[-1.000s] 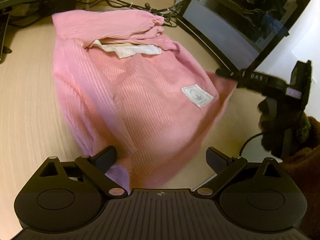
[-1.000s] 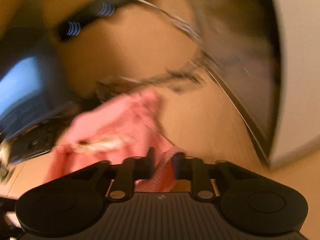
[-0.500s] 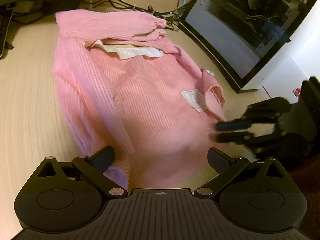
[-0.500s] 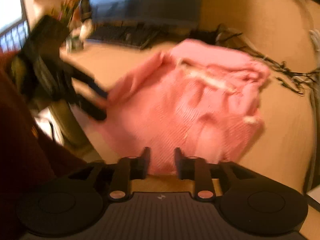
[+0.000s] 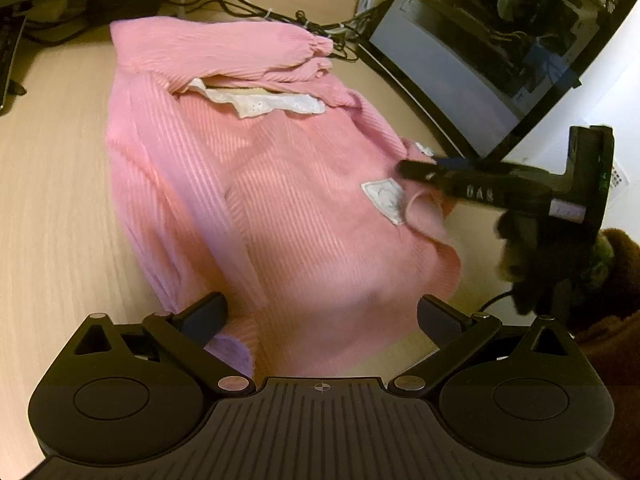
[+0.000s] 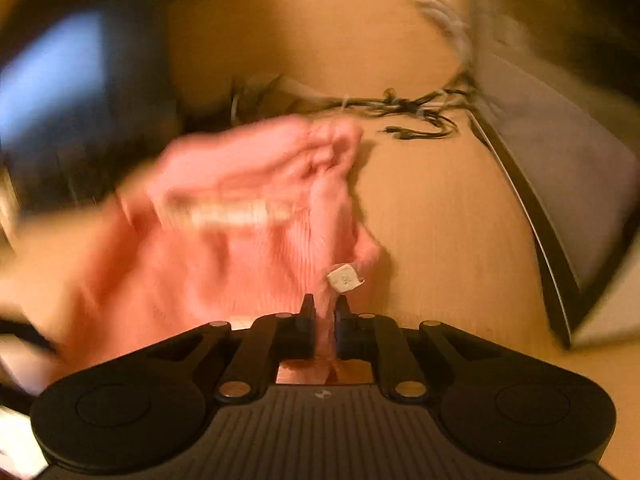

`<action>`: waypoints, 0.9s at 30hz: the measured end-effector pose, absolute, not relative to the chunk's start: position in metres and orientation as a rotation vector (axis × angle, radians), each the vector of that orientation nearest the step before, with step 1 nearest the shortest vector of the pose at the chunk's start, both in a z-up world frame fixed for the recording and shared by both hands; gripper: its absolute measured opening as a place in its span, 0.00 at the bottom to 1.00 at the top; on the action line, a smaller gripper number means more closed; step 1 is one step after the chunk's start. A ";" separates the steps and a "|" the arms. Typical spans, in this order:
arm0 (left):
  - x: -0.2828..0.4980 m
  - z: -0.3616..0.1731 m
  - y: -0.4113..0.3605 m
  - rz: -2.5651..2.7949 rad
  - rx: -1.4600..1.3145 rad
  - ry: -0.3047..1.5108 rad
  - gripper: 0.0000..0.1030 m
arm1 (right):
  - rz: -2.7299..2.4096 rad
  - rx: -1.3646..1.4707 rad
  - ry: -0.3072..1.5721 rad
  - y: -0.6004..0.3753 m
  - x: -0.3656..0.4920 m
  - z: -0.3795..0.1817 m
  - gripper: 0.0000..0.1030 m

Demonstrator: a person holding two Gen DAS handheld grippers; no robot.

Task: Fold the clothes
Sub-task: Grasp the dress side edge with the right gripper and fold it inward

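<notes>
Right gripper (image 6: 325, 312), black and two-fingered, is closing its jaws on a pinch of the pink ribbed knit sweater (image 5: 256, 184), a strip of pink cloth caught between the pads low in the centre of the right wrist view. Seen from the left wrist, it reaches in from the right edge (image 5: 416, 170) to the garment's right border, beside the white sewn patch (image 5: 382, 198). Left gripper (image 5: 320, 316) hovers spread wide at the bottom of its frame, grasping nothing, the sweater's near hem lying between and beyond its fingers. The sweater lies on the pale wood-grain desk (image 5: 52, 200), mid-frame, its sleeves already laid across the top near the white lace collar (image 5: 260, 102). I judge the step to be folding the right side inward; next, the pinched edge should be lifted and carried toward the frame's left.
</notes>
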State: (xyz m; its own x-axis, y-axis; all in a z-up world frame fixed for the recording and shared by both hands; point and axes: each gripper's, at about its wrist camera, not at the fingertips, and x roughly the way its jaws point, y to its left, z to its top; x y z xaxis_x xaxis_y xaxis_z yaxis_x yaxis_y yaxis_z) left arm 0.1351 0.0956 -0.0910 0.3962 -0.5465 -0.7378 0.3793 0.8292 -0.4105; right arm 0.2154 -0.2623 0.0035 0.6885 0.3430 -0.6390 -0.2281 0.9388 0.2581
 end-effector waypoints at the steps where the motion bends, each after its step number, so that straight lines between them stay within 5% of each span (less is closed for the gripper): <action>1: 0.134 -0.091 0.096 -0.589 -0.190 1.002 1.00 | 0.318 0.166 0.764 -0.270 0.212 0.006 0.08; 5: 0.132 -0.093 0.097 -0.581 -0.212 0.990 1.00 | 0.225 0.064 0.877 -0.289 0.201 -0.003 0.11; 10: 0.135 -0.092 0.099 -0.585 -0.216 1.006 1.00 | 0.153 0.165 0.804 -0.305 0.190 0.002 0.62; 19: 0.116 -0.084 0.102 -0.649 -0.100 1.101 1.00 | 0.235 0.066 0.718 -0.289 0.189 0.015 0.62; 27: 0.117 -0.057 0.128 -0.422 -0.067 0.989 1.00 | 0.257 0.057 0.745 -0.280 0.199 0.006 0.67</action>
